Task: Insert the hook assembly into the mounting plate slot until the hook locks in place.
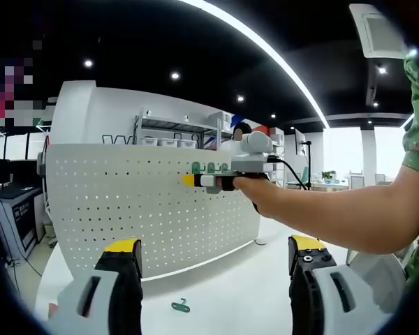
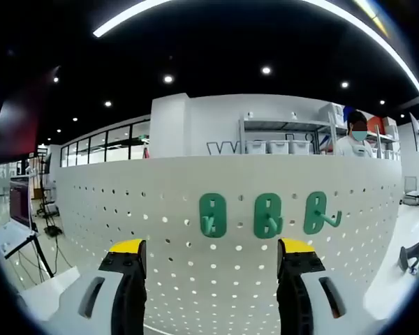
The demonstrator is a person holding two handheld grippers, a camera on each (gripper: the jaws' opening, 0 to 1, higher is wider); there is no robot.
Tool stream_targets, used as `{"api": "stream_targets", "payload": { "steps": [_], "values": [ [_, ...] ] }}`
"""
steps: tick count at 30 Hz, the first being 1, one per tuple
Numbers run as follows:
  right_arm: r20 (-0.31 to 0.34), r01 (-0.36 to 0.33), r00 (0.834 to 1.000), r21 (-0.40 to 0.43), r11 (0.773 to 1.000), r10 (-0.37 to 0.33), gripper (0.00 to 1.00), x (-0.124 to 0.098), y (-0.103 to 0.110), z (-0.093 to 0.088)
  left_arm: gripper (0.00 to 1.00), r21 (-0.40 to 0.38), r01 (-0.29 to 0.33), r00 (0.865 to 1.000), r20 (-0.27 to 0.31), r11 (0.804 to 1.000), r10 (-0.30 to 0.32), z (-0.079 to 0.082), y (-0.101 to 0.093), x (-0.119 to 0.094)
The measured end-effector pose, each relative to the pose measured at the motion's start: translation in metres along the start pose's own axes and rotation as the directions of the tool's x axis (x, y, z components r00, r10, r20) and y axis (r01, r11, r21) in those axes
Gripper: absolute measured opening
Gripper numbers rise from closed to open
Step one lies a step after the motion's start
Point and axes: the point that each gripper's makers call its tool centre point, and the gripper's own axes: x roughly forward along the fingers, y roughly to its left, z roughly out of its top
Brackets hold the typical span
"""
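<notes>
A white pegboard mounting plate stands upright on a white table. Three green hooks hang in a row near its top right. Close up in the right gripper view they are the left hook, the middle hook and the right hook. Another green hook lies flat on the table between my left gripper's jaws. My left gripper is open and empty, well back from the board. A hand holds my right gripper against the board just below the hung hooks. In its own view the right gripper is open with nothing in it.
The person's arm crosses the left gripper view from the right. A small black object lies on the table right of the board. Shelving and a masked person are behind the board. A desk with equipment stands at the left.
</notes>
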Motion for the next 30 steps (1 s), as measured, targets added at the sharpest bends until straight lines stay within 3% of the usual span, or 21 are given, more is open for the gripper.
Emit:
{"api": "stream_targets", "payload": {
  "steps": [3,7,18,30],
  "values": [
    [0.012,0.004,1.0,0.012,1.0,-0.004,0.9,-0.002,-0.002,0.001,0.89,0.002,0.002,1.0,-0.001,1.0,-0.002,0.001,-0.001,0.0],
    [0.016,-0.006,1.0,0.011,1.0,0.006,0.93,-0.004,-0.003,0.002,0.89,0.005,0.006,1.0,-0.003,1.0,-0.005,0.001,-0.003,0.0],
    [0.003,-0.021,1.0,-0.018,1.0,0.022,0.92,-0.015,-0.011,-0.003,0.89,0.014,0.009,1.0,-0.012,1.0,-0.009,0.0,-0.006,0.0],
    [-0.002,-0.043,0.999,-0.031,0.999,0.043,0.9,-0.044,-0.011,-0.008,0.89,0.023,0.004,1.0,-0.025,1.0,-0.003,-0.003,-0.009,-0.003]
  ]
}}
